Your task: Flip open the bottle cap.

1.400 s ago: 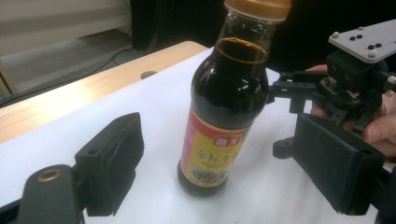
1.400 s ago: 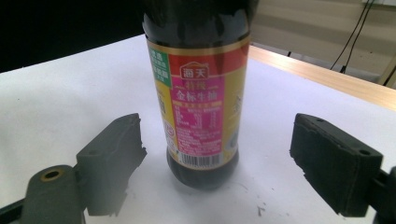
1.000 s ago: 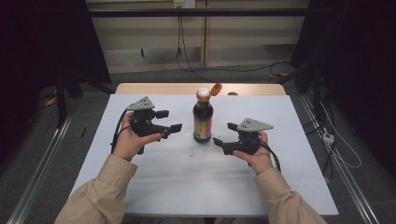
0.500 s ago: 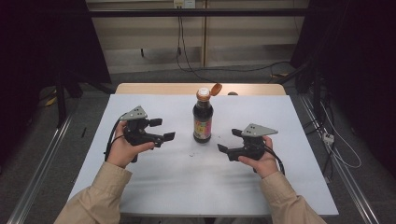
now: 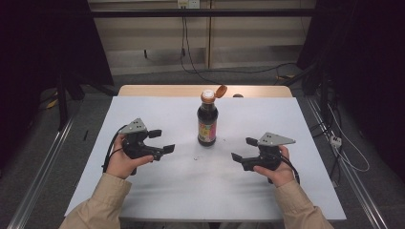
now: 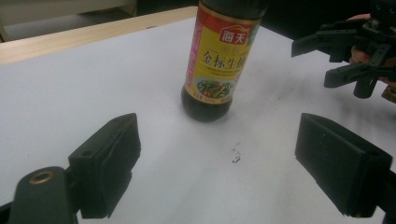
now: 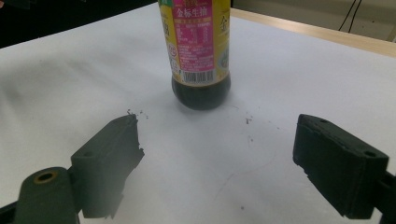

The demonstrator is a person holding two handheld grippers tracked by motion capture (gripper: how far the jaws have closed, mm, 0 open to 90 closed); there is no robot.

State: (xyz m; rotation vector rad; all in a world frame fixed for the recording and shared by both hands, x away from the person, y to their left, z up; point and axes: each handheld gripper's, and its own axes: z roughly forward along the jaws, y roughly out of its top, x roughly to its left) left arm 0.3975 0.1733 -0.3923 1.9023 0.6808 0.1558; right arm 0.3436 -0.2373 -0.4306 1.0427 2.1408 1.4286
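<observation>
A dark soy sauce bottle stands upright in the middle of the white table, its orange flip cap hinged open. My left gripper is held to the left of the bottle, open and empty, and points at it. On the other side my right gripper is also open, with nothing between its jaws. In the left gripper view the bottle stands beyond my left gripper, with the right gripper farther off. In the right gripper view the bottle's back label faces my right gripper.
The white table cover ends at a wooden back edge. Small dark specks lie on the cover near the bottle's base. Cables trail on the floor to the right, and a metal rail runs along the left.
Both hands have drawn back from the bottle toward the near edge and sunk a little, the left outward to the left, the right outward to the right. The bottle has not moved.
</observation>
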